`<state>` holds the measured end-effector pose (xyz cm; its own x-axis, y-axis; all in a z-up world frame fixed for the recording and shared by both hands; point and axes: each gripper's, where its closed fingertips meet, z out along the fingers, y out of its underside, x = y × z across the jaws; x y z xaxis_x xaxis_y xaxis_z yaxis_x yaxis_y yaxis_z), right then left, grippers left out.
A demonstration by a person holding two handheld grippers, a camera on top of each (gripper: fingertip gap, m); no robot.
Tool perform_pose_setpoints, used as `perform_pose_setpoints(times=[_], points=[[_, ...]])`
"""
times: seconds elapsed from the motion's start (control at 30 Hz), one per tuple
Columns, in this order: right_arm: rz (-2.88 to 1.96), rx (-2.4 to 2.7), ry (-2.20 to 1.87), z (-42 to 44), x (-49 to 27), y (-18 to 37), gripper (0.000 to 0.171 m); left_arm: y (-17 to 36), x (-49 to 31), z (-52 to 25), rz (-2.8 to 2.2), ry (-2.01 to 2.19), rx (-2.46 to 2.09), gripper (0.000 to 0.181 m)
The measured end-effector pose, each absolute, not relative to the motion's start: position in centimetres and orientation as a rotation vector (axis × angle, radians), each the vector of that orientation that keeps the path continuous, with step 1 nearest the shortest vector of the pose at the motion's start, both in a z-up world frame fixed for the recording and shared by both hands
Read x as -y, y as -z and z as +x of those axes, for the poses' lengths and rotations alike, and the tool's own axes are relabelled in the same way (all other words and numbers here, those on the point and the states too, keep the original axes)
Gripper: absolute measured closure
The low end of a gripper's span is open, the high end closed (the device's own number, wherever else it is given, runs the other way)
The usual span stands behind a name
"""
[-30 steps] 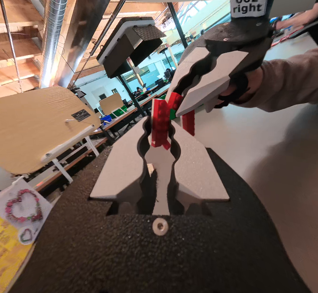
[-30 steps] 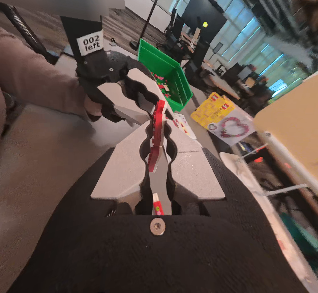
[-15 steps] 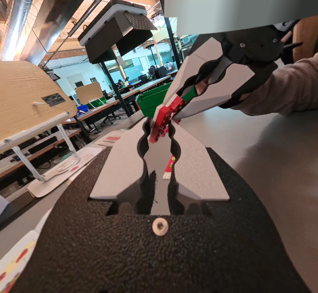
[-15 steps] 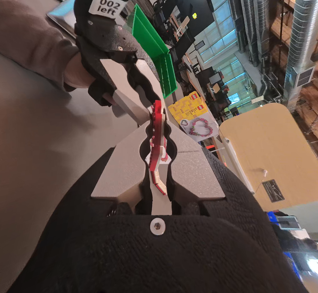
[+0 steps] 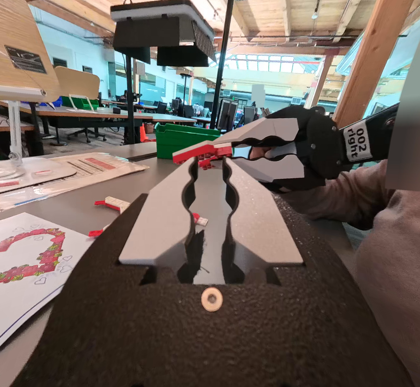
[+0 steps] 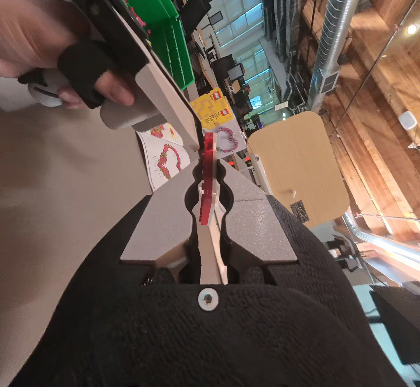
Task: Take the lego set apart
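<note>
The lego set is a flat stack of red and white plates, held level above the grey table. My right gripper is shut on it, with both pads pressed on its faces; the set runs between the fingers and sticks out past the tips. In the left wrist view the right gripper comes in from the right. My left gripper has its tips closed on a red lump of bricks under the set. In the right wrist view a left fingertip touches the set's red face.
Loose red and white pieces lie on the table under my left gripper. An open booklet with a heart picture lies at the left. A green bin stands behind, a yellow box beyond it. Sleeved paper sheets lie at the left.
Both grippers have turned and come down toward the table together. The set now lies flat in the left wrist view instead of on edge. Both grasps stayed on it.
</note>
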<state>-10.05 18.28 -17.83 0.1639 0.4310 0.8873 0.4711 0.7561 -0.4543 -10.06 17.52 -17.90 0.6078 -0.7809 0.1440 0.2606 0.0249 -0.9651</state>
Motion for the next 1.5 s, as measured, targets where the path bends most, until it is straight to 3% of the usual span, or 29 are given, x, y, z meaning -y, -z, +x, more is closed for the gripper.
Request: perform_pose_setpoints(times=[0.77, 1.27, 1.5], points=[[-0.81, 1.402, 0.07, -10.3, -18.5, 18.4, 0.161, 17.6, -18.5, -10.6, -1.293, 0.826, -0.366, 0.169], [-0.906, 1.373, -0.127, -10.5, -19.3, 19.6, 0.161, 19.4, -19.7, -10.9, -1.436, 0.706, -0.355, 0.173], [-1.078, 1.199, -0.469, -9.5, -20.7, 19.0, 0.161, 21.1, -20.2, -11.4, -1.509, 0.647, -0.361, 0.177]])
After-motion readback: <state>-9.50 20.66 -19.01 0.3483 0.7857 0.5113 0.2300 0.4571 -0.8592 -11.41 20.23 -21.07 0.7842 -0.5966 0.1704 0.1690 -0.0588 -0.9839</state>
